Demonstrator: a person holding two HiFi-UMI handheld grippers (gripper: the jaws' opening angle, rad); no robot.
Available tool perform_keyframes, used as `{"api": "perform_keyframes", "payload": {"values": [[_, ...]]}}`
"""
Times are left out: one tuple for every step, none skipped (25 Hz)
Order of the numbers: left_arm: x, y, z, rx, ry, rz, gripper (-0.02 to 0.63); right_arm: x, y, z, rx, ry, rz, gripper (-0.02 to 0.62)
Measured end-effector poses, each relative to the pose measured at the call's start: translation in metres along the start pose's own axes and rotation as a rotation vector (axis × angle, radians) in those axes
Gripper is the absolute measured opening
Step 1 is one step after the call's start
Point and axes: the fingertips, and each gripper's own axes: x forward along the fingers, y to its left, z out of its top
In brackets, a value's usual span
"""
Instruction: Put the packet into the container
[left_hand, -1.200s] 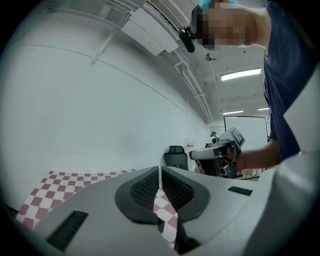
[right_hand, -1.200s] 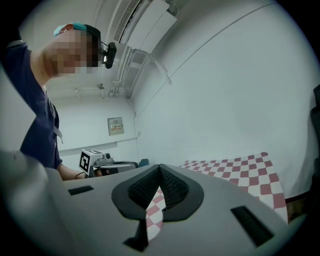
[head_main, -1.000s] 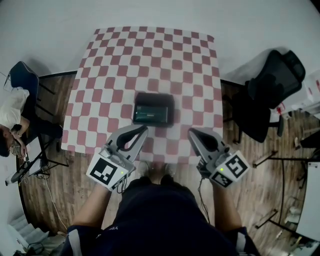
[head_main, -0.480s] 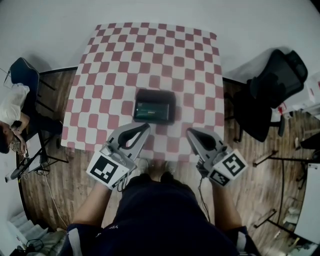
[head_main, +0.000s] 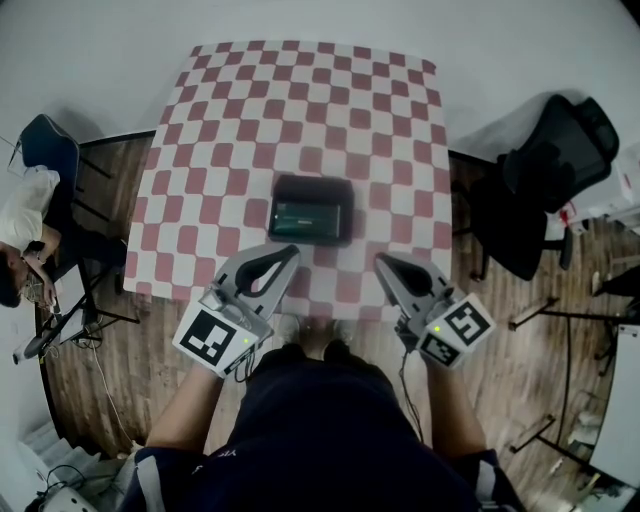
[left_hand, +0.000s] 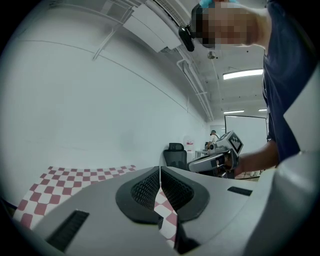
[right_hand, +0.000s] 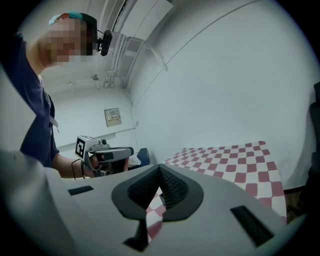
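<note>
Red-and-white checked cloth covers the table (head_main: 400, 130), with wooden floor and a black office chair (head_main: 545, 180) off to the right. On the near half of the cloth sits a dark rectangular container (head_main: 346, 212), its long side running left to right. A greenish flat thing (head_main: 308, 215) lies inside it, probably the packet, though it is too small to be sure; no other packet shows on the cloth. The left gripper (head_main: 290, 251) and right gripper (head_main: 382, 263) hover at the table's near edge, both pinched closed on nothing. The container lies straight ahead between them, the left tip being nearer, just short of its near rim.
</note>
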Motion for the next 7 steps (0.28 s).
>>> {"api": "perform_keyframes", "payload": {"values": [[0.0001, 0.0006, -0.0005, 0.001, 0.001, 0.000, 0.032, 0.0008, -0.0004, -0.0003, 0.001, 0.001, 0.000, 0.012], [0.0003, 0.0012, -0.0011, 0.000, 0.002, 0.000, 0.032, 0.0016, -0.0006, -0.0005, 0.000, 0.003, 0.001, 0.012], [0.0005, 0.0017, -0.0015, 0.000, 0.003, 0.000, 0.032, 0.0023, -0.0008, -0.0007, -0.001, 0.004, 0.002, 0.012], [0.0009, 0.0022, -0.0017, 0.000, 0.004, 0.000, 0.032, 0.0030, -0.0009, -0.0008, -0.002, 0.005, 0.003, 0.012], [0.0013, 0.0026, -0.0017, 0.001, 0.004, -0.001, 0.032, 0.0037, -0.0010, -0.0007, -0.003, 0.007, 0.005, 0.012], [0.0018, 0.0032, -0.0016, 0.002, 0.004, -0.001, 0.032, 0.0044, -0.0012, -0.0006, -0.005, 0.008, 0.006, 0.012], [0.0023, 0.0037, -0.0014, 0.003, 0.005, -0.001, 0.032, 0.0051, -0.0014, -0.0004, -0.006, 0.009, 0.008, 0.012]]}}
